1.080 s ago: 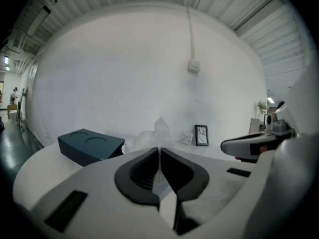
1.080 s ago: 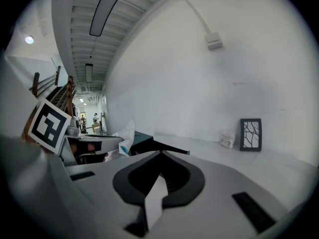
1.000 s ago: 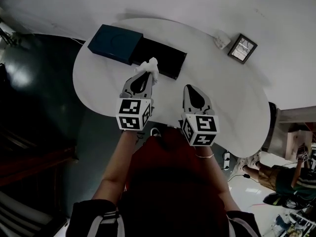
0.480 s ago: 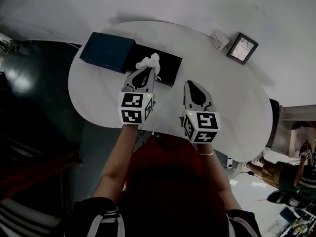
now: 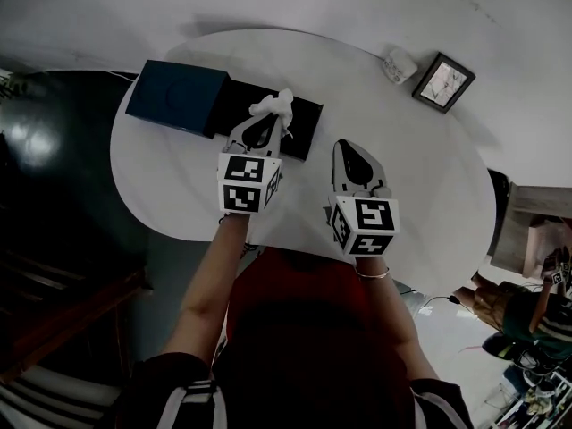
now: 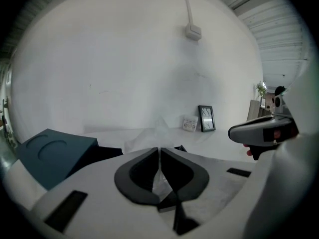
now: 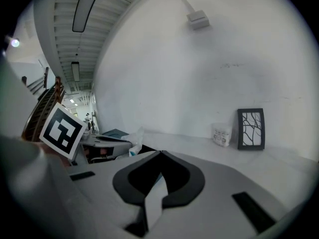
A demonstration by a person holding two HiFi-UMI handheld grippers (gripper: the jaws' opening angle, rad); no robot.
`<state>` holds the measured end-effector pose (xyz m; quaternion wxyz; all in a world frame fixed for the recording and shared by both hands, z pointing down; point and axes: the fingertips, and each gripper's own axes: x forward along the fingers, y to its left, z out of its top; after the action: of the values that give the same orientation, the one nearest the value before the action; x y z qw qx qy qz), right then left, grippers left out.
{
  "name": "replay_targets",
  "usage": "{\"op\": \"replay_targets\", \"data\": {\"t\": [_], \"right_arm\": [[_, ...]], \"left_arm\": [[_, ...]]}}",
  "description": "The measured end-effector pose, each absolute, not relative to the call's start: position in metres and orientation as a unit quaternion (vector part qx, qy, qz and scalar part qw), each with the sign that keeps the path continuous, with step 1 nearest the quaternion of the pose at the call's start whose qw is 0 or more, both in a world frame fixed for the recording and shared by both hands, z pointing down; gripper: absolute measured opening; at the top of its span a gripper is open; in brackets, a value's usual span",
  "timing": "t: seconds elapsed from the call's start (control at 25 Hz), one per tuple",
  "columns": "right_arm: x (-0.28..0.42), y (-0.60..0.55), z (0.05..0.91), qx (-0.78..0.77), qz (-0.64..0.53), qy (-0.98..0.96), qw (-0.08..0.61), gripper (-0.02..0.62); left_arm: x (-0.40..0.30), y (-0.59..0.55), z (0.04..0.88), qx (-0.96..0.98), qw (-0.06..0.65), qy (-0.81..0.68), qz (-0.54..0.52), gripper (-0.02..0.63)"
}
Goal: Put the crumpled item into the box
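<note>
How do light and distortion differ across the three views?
Head view: dim, dark floor, only the table bright. Left gripper view: fisheye, black corners, the paper pale against a pale wall. Right gripper view: same fisheye; frame sharp.

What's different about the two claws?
The left claw is pinching the crumpled white item; the right claw holds nothing. The left claw reaches over the black box; the right claw sits farther back, over the bare white table. Both claws are shut and point the same way.
</note>
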<state>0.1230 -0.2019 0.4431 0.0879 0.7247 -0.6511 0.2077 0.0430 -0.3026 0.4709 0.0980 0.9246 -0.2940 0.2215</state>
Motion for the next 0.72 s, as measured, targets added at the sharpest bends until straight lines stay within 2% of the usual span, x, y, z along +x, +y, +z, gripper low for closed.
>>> {"op": "replay_targets", "data": {"t": [0.28,0.72], "right_arm": [[0.133,-0.212,0.457,0.721,0.226,-0.649,0.089,0.015],[0.139,-0.219,0.473,0.711,0.248,-0.651,0.09,0.015]], "left_arm": [[0.063,-0.305,0.485,0.923,0.096,-0.27,0.257,0.035],[0.079,-0.296,0.507,0.905,0.052,-0.222,0.36,0.035]]}}
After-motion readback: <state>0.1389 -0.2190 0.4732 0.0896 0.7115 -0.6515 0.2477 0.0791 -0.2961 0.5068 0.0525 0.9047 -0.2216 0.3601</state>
